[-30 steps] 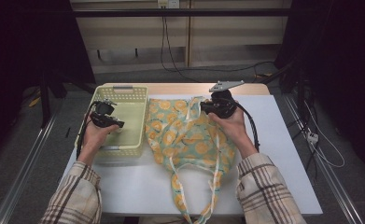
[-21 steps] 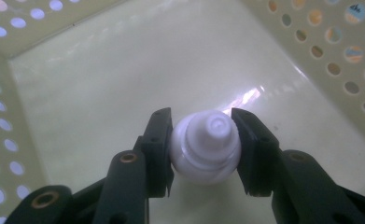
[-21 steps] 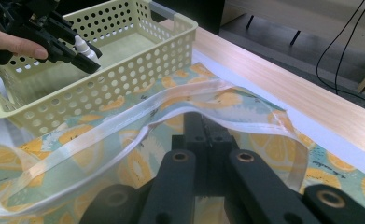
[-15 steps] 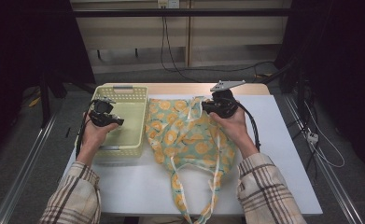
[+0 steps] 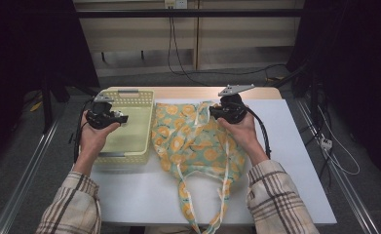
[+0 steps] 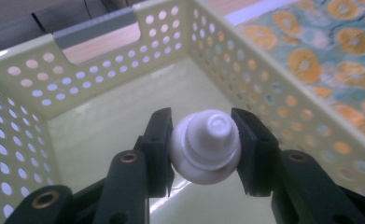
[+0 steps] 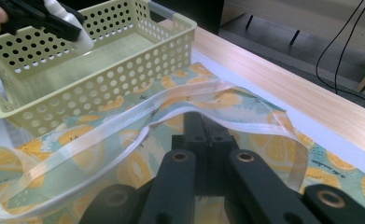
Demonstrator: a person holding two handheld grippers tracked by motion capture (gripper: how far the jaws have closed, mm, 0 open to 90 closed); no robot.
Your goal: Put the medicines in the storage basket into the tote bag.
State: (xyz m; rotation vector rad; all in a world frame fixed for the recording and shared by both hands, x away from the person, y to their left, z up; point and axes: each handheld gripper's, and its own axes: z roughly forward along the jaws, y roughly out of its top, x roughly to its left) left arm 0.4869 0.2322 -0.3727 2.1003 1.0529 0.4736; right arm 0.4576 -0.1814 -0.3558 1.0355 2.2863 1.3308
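Note:
My left gripper (image 5: 123,118) hangs over the pale yellow perforated basket (image 5: 129,155), shut on a small white screw-cap bottle (image 6: 206,147) held cap-forward between its pads (image 6: 157,140). The right gripper view shows that same bottle (image 7: 75,32) above the basket (image 7: 124,70). An orange-print cloth bag (image 5: 193,144) lies flat beside the basket, handles toward the person. At the bag's far end my right gripper (image 5: 215,113) is shut on the bag's translucent rim (image 7: 189,100) and lifts it slightly off the cloth.
The basket's inside (image 6: 124,107) looks bare below the bottle. The white mat (image 5: 295,161) has free room right of the bag. A wooden table edge (image 7: 287,93) runs behind the bag. Cables (image 5: 178,58) hang past the far side.
The left gripper has risen a little over the basket with the white bottle in it. The right gripper has kept still on the bag's rim.

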